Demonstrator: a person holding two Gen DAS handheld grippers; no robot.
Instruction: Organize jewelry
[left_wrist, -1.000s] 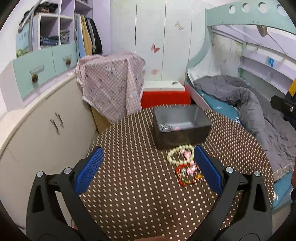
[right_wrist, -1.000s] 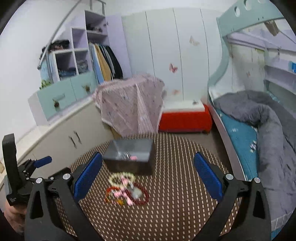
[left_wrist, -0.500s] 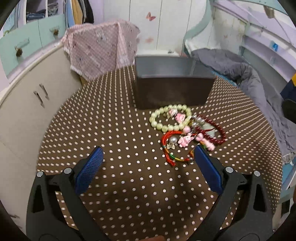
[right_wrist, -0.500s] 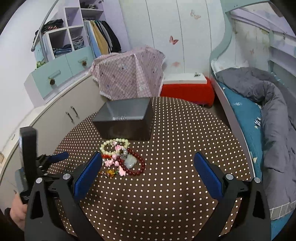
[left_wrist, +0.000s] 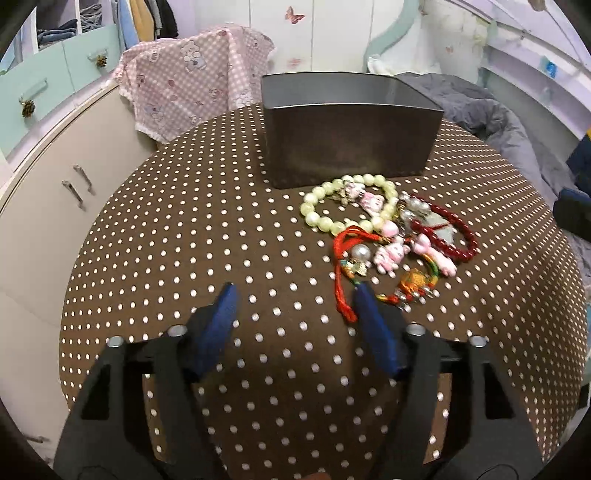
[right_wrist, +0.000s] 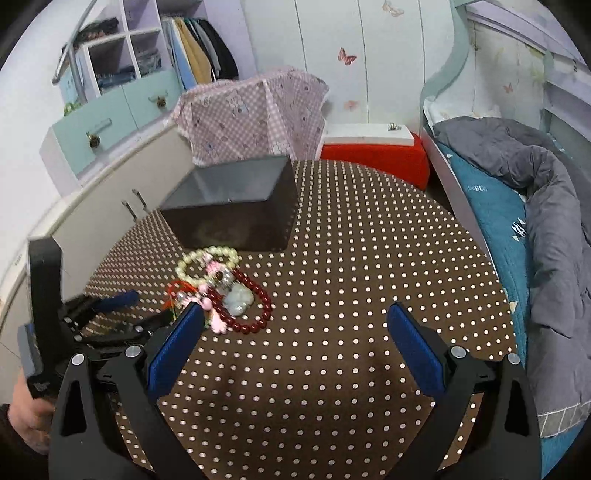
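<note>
Round table (left_wrist: 184, 229) under a brown, white-dotted cloth; one container on it, a dark grey open-topped box (left_wrist: 351, 144), standing toward the far edge, its long side facing the cameras. The right wrist view looks into part of the box (right_wrist: 236, 195): only bare inner walls show there, the floor is out of sight, so its contents cannot be told.

Jewelry lies in a loose heap on the cloth just in front of the box, outside it: pale green bead bracelet (left_wrist: 347, 206) nearest the box wall, close to but not clearly touching it; dark red bead bracelet (left_wrist: 454, 236) at the heap's right, with a pale jade pendant (right_wrist: 239, 301) inside its loop; pink charms (left_wrist: 391, 254) at the centre; red cord (left_wrist: 341, 273) with a pearl bead at the near left; small orange-gold charm (left_wrist: 415, 280) at the near side.

Left gripper (left_wrist: 293, 291): jaws closing, nothing between them but cloth; its right finger (left_wrist: 373, 328) lies just beside the cord's near end. Right gripper (right_wrist: 293, 314): jaws wide apart, empty, over bare cloth right of the heap.
</note>
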